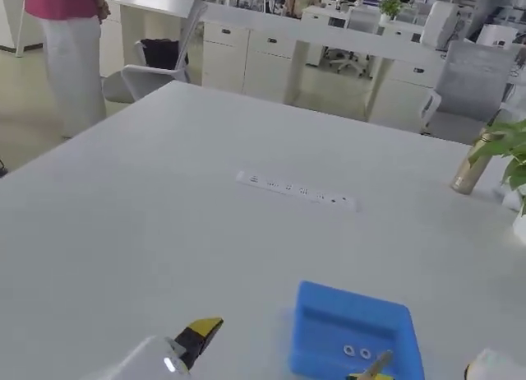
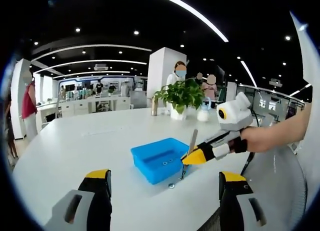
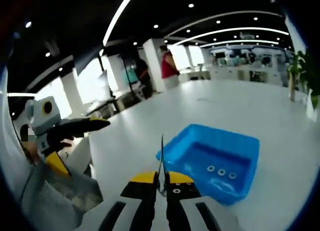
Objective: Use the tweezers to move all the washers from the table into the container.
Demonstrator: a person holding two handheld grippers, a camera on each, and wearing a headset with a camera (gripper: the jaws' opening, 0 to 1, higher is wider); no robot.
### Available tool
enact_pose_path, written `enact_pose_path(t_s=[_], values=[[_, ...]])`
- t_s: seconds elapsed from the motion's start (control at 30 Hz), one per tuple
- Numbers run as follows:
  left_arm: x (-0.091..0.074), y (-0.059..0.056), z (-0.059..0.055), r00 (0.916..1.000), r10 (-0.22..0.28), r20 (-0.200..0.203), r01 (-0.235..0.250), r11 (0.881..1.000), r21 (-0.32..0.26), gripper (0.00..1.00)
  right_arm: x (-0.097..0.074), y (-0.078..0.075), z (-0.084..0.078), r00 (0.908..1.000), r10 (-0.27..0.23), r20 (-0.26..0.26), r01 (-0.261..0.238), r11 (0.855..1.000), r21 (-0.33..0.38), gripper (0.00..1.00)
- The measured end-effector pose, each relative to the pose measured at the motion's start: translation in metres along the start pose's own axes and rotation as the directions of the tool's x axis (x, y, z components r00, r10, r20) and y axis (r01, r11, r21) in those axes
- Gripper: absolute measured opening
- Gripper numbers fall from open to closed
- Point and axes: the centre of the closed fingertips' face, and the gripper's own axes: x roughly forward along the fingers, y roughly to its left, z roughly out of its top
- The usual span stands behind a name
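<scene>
A blue container [image 1: 329,310] stands near the table's front edge, with three washers [image 3: 221,171] on its floor. My right gripper [image 3: 161,178] is shut on a pair of metal tweezers [image 3: 161,151]. In the left gripper view the right gripper [image 2: 197,156] reaches in from the right and holds the tweezers [image 2: 192,141] tips down beside the container [image 2: 157,158]. Just off the tips, one washer [image 2: 171,185] lies on the table. My left gripper [image 2: 165,175] is open with nothing between its fingers, left of the container, and its yellow tip [image 1: 205,326] shows in the head view.
A white power strip [image 1: 296,189] lies at mid-table. A brass bottle [image 1: 471,168] and a potted plant [image 1: 511,154] stand at the right edge. Beyond the table are chairs [image 1: 148,76] and a standing person [image 1: 70,43].
</scene>
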Motion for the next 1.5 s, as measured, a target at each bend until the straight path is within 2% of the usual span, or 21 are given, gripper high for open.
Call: enact_pose_path(t_s=[0.07,0.1,0.13,0.17,0.23,0.3,0.33,0.43,0.5,0.6,0.87,0.97,1.1,1.17,1.37,1.5], values=[[0.003,-0.006,-0.003,0.9996,-0.028,0.004,0.028,0.999,0.017,0.95,-0.004,0.002,0.009,0.9993,-0.027,0.025,0.026,1.000,0.011,0.03],[0.006,-0.011,-0.010,0.9983,-0.058,-0.004,0.058,0.997,0.047,0.99,-0.006,0.003,0.012,0.9988,-0.040,0.027,0.040,0.999,0.009,0.03],[0.006,-0.014,-0.018,0.9965,-0.076,-0.037,0.078,0.995,0.067,0.98,-0.007,0.004,0.015,0.9986,-0.046,0.027,0.046,0.999,0.001,0.03],[0.005,-0.018,-0.028,0.9904,-0.094,-0.101,0.096,0.995,0.014,0.99,-0.009,0.004,0.019,0.9977,-0.062,0.026,0.063,0.998,-0.012,0.03],[0.007,-0.024,-0.013,0.9911,-0.131,-0.025,0.132,0.991,0.031,0.99,-0.011,0.005,0.026,0.9969,-0.073,0.031,0.073,0.997,-0.015,0.03],[0.004,-0.028,0.000,0.9897,-0.137,0.042,0.132,0.986,0.098,0.99,-0.013,0.004,0.035,0.9953,-0.087,0.042,0.088,0.996,-0.022,0.03],[0.003,-0.029,0.000,0.9900,-0.137,0.035,0.132,0.984,0.121,0.99,-0.013,0.001,0.040,0.9943,-0.095,0.048,0.097,0.995,-0.024,0.03],[0.005,-0.034,-0.006,0.9874,-0.158,-0.007,0.157,0.978,0.134,0.99,-0.011,-0.005,0.048,0.9926,-0.110,0.053,0.111,0.993,-0.030,0.03],[0.005,-0.035,-0.006,0.9868,-0.162,-0.010,0.161,0.974,0.161,0.96,-0.006,-0.010,0.052,0.9926,-0.111,0.050,0.113,0.993,-0.036,0.03],[0.004,-0.034,-0.006,0.9874,-0.157,-0.015,0.158,0.970,0.184,0.94,0.005,-0.019,0.052,0.9919,-0.122,0.034,0.124,0.991,-0.043,0.03],[0.005,-0.026,-0.007,0.9923,-0.123,-0.011,0.123,0.981,0.149,0.91,0.040,-0.044,0.048,0.9904,-0.139,0.001,0.138,0.989,-0.058,0.03],[0.005,-0.025,-0.007,0.9928,-0.119,-0.013,0.119,0.983,0.138,0.90,0.052,-0.050,0.038,0.9908,-0.133,-0.023,0.132,0.989,-0.062,0.03],[0.006,-0.025,-0.009,0.9927,-0.118,-0.025,0.120,0.984,0.130,0.87,0.058,-0.061,0.027,0.9881,-0.146,-0.049,0.141,0.987,-0.078,0.03],[0.006,-0.024,-0.010,0.9933,-0.112,-0.031,0.115,0.985,0.130,0.85,0.059,-0.067,0.021,0.9872,-0.147,-0.063,0.143,0.988,-0.059,0.03],[0.005,-0.022,-0.009,0.9945,-0.103,-0.021,0.104,0.988,0.115,0.84,0.065,-0.067,0.017,0.9889,-0.133,-0.066,0.129,0.990,-0.056,0.03],[0.006,-0.023,-0.014,0.9936,-0.103,-0.046,0.108,0.986,0.129,0.82,0.068,-0.064,0.015,0.9890,-0.120,-0.087,0.112,0.989,-0.092,0.03]])
